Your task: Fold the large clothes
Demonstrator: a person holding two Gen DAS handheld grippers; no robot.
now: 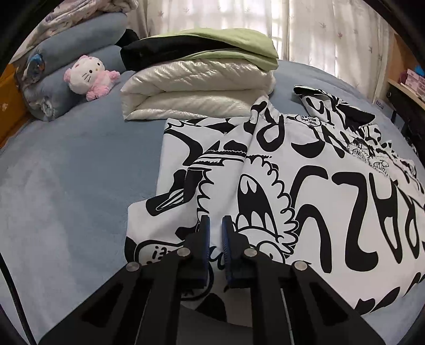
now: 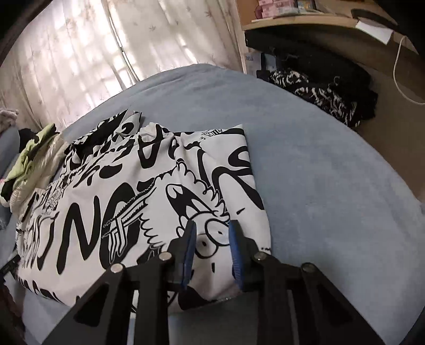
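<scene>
Across the middle of a blue-grey bed (image 1: 66, 185), a large white garment with a bold black cartoon-and-lettering print (image 1: 305, 172) is lying partly folded, one panel doubled over the other so that a long crease is running away from the camera in the left wrist view. Its near hem is sitting under both tools. The left tongs (image 1: 215, 225) are hovering over the print near that crease, their blue pads standing a narrow gap apart with nothing pinched between them. The right tongs (image 2: 212, 231) are hanging over the garment's near right corner (image 2: 239, 238) with a wider gap, the cartoon face showing through between the fingers, and the cloth is not being gripped. Beyond the garment, touching its far edge in the left wrist view, a folded shiny cream quilt (image 1: 196, 90) is carrying a stack of black and pale green folded fabric (image 1: 212, 47). To the left of that, a pink and white Hello Kitty plush (image 1: 89, 75) is leaning against rolled blue-grey bedding (image 1: 79, 39). Sheer patterned curtains (image 2: 79, 53) are glowing with daylight behind the bed. Off the bed's right side, a dark black-and-white patterned heap of clothes (image 2: 326, 93) is resting below a wooden shelf (image 2: 318, 24).
</scene>
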